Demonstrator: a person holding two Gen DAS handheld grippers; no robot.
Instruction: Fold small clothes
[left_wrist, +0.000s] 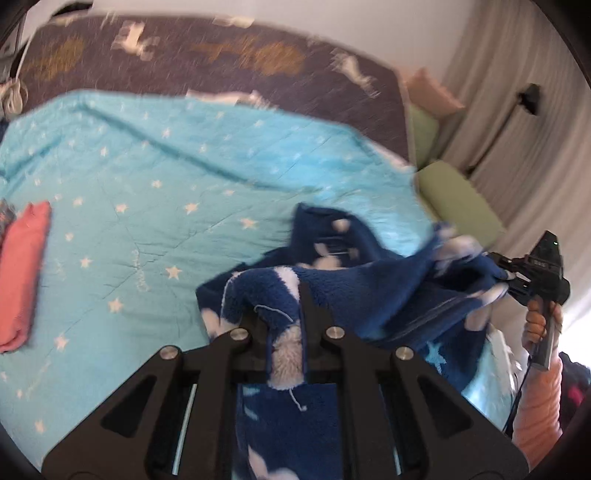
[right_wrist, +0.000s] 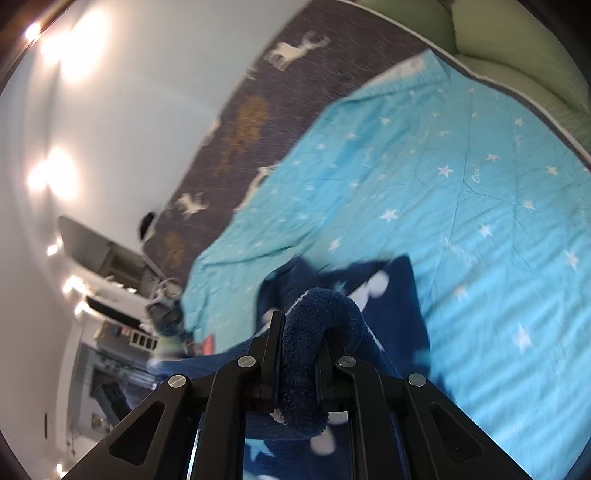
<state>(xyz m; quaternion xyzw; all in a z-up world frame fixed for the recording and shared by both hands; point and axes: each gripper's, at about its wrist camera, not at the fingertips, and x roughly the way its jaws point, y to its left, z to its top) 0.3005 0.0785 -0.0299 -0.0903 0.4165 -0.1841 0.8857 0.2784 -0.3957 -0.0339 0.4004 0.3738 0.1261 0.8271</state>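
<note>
The fluffy dark blue fleece garment with white spots (left_wrist: 369, 280) hangs between both tools. The left hand-held gripper (left_wrist: 286, 325) is clamped on one fuzzy edge. The right hand-held gripper (right_wrist: 299, 332) pinches a rolled edge, tilted down over the light blue star-print quilt (left_wrist: 166, 177) on the bed.

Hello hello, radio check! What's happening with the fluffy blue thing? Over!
Left gripper and right gripper both shut on the blue fleece garment. Garment stretched between them above the star blanket. Nothing blocking; pink folded cloth off aside.
</note>
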